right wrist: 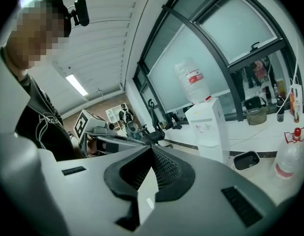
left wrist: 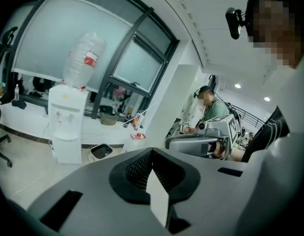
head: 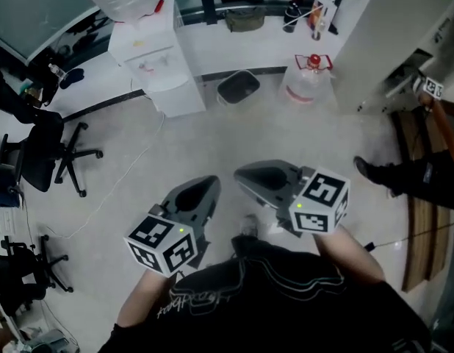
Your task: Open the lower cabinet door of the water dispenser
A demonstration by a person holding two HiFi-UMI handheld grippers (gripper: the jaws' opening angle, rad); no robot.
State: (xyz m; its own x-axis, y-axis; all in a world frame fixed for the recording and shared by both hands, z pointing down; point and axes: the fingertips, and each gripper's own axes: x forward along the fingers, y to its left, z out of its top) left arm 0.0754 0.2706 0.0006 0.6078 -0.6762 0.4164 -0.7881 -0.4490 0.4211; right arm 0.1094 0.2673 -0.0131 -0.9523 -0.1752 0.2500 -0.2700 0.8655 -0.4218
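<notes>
Pale office floor (head: pixel 212 134), with a counter and a window wall beyond it

Head view: the water dispenser (head: pixel 157 65) stands upright at the far side, up and left of both tools, with a bottle on top. A dark bin (head: pixel 238 87) sits just beside it, a water jug (head: pixel 309 79) further right, and an office chair (head: pixel 43 157) off to the left. The left gripper (head: pixel 210 184) and right gripper (head: pixel 244 173) are held side by side in front of the person, noses toward the dispenser and well apart from it.

Left gripper view: jaws pressed together, nothing between them. The dispenser (left wrist: pixel 67 122) lies ahead and to the left, and its lower door (left wrist: pixel 67 150) looks closed. The door is a tall panel with its long axis vertical; I can't make out a handle or hinge side.

Right gripper view: jaws also pressed together and empty. The dispenser (right wrist: pixel 208 127) lies ahead and to the right.

Judgement: it's an approach across open floor, and nothing has been touched yet. The left gripper seems slightly nearer, being on the dispenser's side. Either tool must spread its jaws before it takes the door edge
</notes>
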